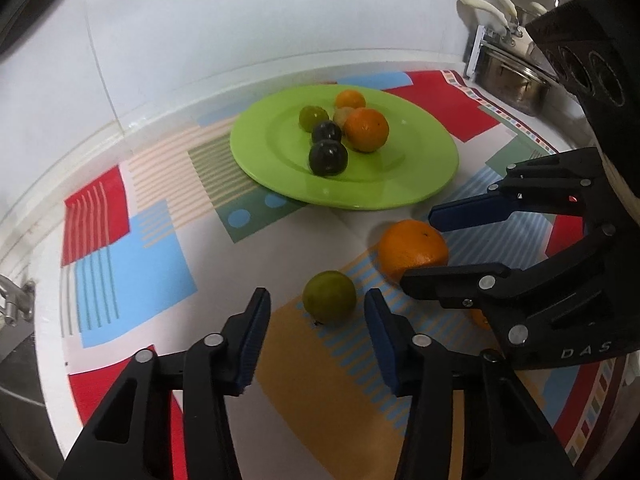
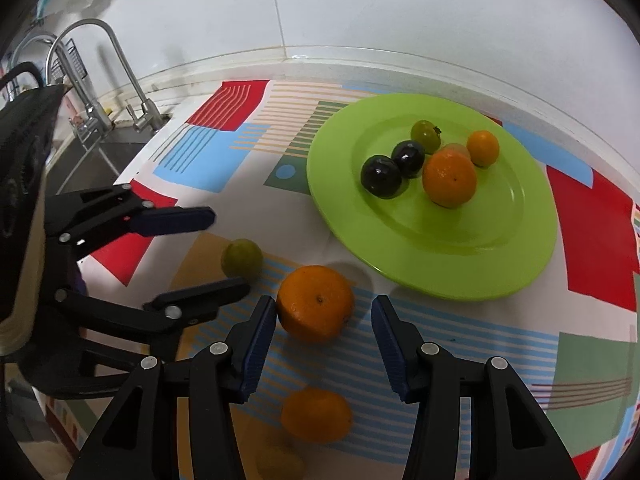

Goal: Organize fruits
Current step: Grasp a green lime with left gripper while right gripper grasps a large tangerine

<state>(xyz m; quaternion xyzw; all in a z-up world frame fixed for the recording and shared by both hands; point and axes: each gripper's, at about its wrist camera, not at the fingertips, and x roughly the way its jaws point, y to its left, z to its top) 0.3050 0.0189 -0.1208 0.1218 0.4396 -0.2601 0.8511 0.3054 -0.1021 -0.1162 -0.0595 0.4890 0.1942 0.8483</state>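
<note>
A green plate point(image 1: 420, 168) point(image 2: 500, 256) holds two dark plums, two oranges, a green fruit and a pale one. On the patterned cloth lie a green lime point(image 1: 329, 296) point(image 2: 242, 258) and a big orange point(image 1: 413, 249) point(image 2: 315, 303). A second orange point(image 2: 316, 414) lies nearer, under my right gripper. My left gripper point(image 1: 318, 310) point(image 2: 226, 250) is open with the lime between its fingertips. My right gripper point(image 2: 324, 312) point(image 1: 420, 244) is open around the big orange.
A sink with a steel faucet point(image 2: 100, 76) is to the left. A steel pot point(image 1: 516, 80) and cream-handled utensils point(image 1: 492, 0) stand at the back right. A white tiled wall point(image 1: 240, 20) runs behind the counter.
</note>
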